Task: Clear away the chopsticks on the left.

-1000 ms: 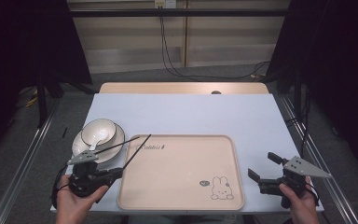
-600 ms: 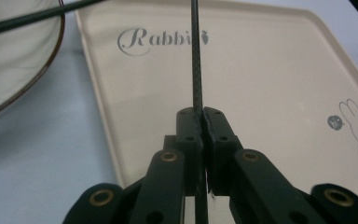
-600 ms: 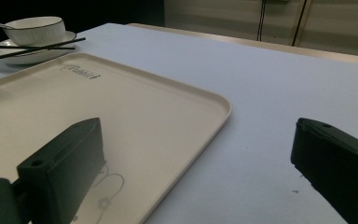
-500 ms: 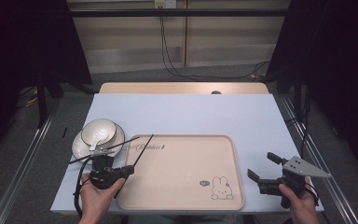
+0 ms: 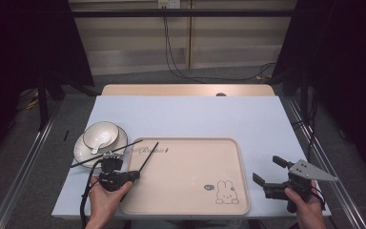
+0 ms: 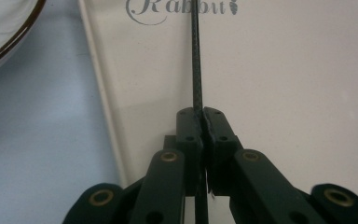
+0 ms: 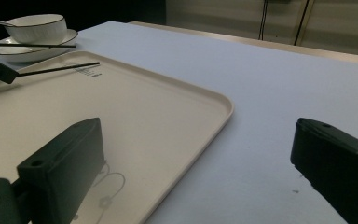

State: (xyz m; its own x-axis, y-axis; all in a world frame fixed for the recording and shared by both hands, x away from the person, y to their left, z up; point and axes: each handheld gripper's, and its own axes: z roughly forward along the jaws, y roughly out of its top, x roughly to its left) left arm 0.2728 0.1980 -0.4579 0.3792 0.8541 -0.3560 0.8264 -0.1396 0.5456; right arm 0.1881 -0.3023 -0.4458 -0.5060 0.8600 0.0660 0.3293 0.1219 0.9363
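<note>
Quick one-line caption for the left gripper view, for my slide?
Left gripper shut on a black chopstick, held over the cream tray below its "Rabbit" lettering.

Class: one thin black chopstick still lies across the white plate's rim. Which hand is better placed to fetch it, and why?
Probably the left gripper: it is beside the white plate and remaining chopstick, but must first release its held chopstick. The open right gripper is beyond the beige tray.

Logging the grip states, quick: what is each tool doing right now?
Left tool: closed on a black chopstick over the tray.
Right tool: open, holding nothing.
</note>
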